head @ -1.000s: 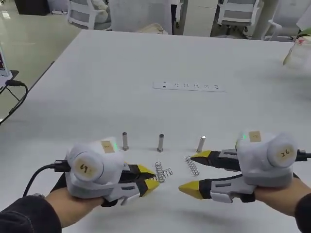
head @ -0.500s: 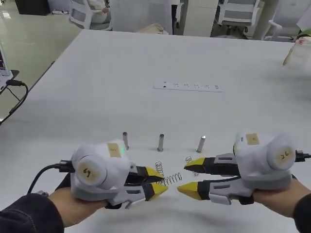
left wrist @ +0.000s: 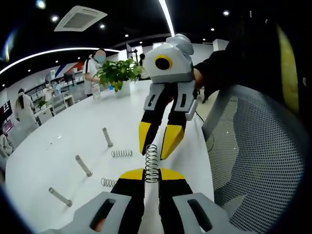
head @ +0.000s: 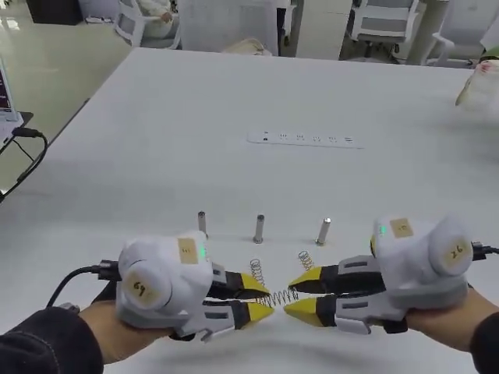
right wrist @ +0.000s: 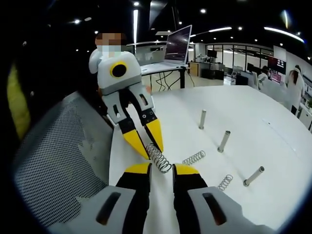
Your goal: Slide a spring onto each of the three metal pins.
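Note:
Three short metal pins stand upright in a row on the white table (head: 156,156): left pin (head: 202,223), middle pin (head: 259,228), right pin (head: 323,231). My left gripper (head: 262,300) is shut on one end of a spring (head: 278,297), which it holds level just above the table. The spring's free end lies between the parted jaws of my right gripper (head: 299,294), which faces the left one. In the left gripper view the spring (left wrist: 152,162) sticks up from my left gripper (left wrist: 151,174). Two more springs lie loose, one (head: 256,272) before the middle pin, one (head: 306,260) near the right pin.
A white power strip (head: 304,139) lies across the table's middle, well behind the pins. Office chairs (head: 382,19) stand beyond the far edge. A black cable (head: 27,152) hangs off the left side. A clear bag (head: 477,84) sits at the far right.
My left gripper has carried a spring up and rightward. My right gripper has moved left to meet it, and its jaws have narrowed around the spring's free end.

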The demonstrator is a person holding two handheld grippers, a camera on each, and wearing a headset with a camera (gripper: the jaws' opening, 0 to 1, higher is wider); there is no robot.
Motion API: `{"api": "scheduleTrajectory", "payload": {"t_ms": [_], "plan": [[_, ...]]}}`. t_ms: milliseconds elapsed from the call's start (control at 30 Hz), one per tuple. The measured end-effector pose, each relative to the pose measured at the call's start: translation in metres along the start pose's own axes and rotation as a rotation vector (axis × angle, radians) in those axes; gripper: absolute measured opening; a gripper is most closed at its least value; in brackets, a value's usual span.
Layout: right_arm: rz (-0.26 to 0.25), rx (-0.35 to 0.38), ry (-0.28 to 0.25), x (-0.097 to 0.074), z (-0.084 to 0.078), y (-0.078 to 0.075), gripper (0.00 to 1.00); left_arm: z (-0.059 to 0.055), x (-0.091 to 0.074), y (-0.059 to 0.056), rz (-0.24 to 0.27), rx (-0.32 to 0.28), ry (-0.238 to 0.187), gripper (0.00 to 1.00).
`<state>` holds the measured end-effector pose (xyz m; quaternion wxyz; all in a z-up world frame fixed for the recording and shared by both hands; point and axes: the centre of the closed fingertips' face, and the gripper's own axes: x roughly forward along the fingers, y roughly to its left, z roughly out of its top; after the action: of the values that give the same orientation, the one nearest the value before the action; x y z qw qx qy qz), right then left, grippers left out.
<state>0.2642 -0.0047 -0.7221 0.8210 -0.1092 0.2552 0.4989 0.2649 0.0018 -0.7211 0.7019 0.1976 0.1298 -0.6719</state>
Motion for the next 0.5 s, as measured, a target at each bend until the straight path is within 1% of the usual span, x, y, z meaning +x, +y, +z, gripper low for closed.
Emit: {"api": "scheduleTrajectory", "payload": {"t_ms": [133, 300, 500], "plan": [[0.003, -0.007, 0.006, -0.0004, -0.0004, 0.0007, 0.11, -0.0004, -0.0003, -0.0009, -0.003, 0.003, 0.001, 0.02], [0.005, -0.016, 0.021, -0.0001, 0.0005, 0.0009, 0.11, -0.0013, -0.0004, -0.0013, -0.004, -0.002, -0.001, 0.02], [0.009, -0.038, 0.029, -0.0011, 0.0091, 0.001, 0.1, -0.0009, -0.0005, 0.001, 0.003, 0.001, -0.002, 0.02]]}}
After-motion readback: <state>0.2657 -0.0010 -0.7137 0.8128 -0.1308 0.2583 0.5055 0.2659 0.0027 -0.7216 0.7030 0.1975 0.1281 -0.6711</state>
